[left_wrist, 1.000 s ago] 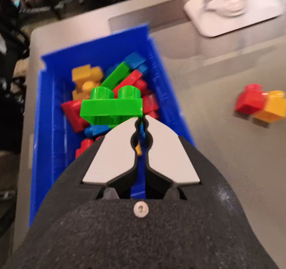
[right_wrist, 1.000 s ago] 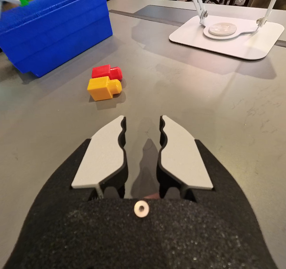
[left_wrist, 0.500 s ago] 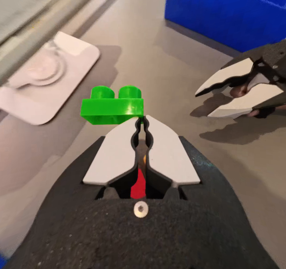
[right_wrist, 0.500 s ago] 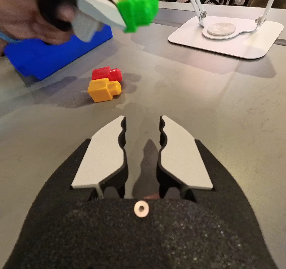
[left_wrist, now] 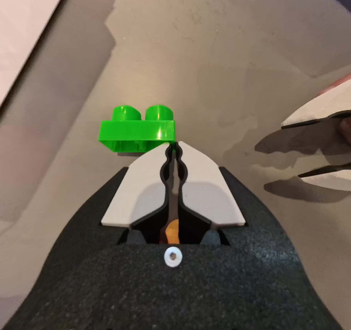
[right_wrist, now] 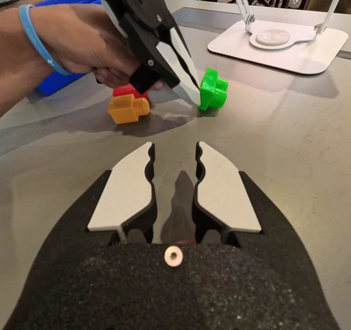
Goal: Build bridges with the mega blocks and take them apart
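left tool is pinching the green block by its corner, block sitting right at the tips and low against the grey worktop. orange block and red block are lying touching, just behind that tool. right tool is hovering near them with its jaws apart, gripping nothing.
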